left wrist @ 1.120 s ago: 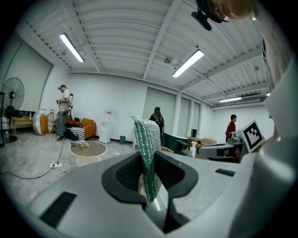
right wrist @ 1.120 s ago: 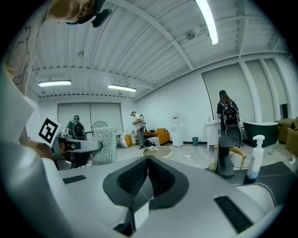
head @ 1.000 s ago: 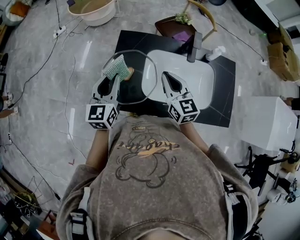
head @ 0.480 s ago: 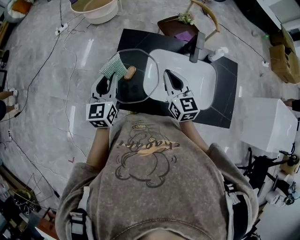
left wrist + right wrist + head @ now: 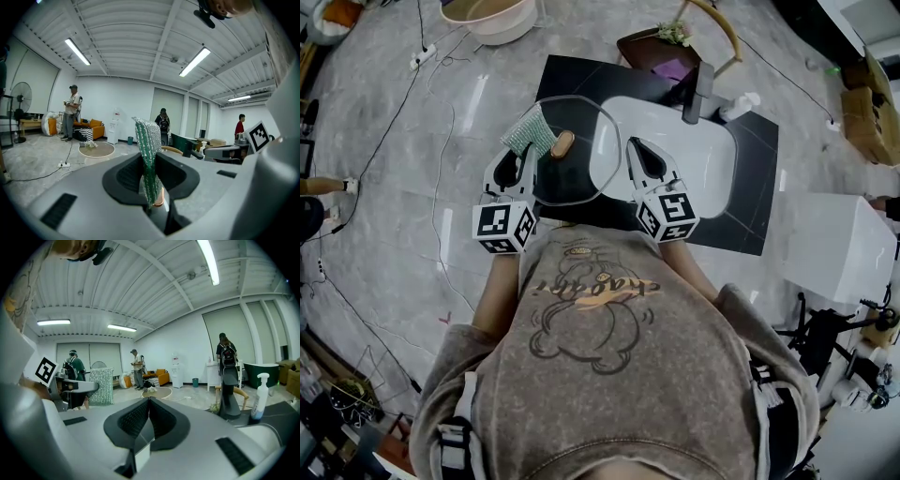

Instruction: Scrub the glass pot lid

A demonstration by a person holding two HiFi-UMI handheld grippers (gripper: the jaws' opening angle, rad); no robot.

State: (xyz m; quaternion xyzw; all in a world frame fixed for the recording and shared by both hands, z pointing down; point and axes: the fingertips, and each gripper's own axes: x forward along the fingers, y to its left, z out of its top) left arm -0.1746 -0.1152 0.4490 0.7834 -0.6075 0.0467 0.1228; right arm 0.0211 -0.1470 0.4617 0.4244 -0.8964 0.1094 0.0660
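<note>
- Head view: the glass lid sits between the left gripper and the right gripper, over the dark counter, just left of the sink.
- Left gripper view: the jaws pinch a green sponge, which stands upright.
- Right gripper view: the jaws are pressed together on the lid's clear rim.
</note>
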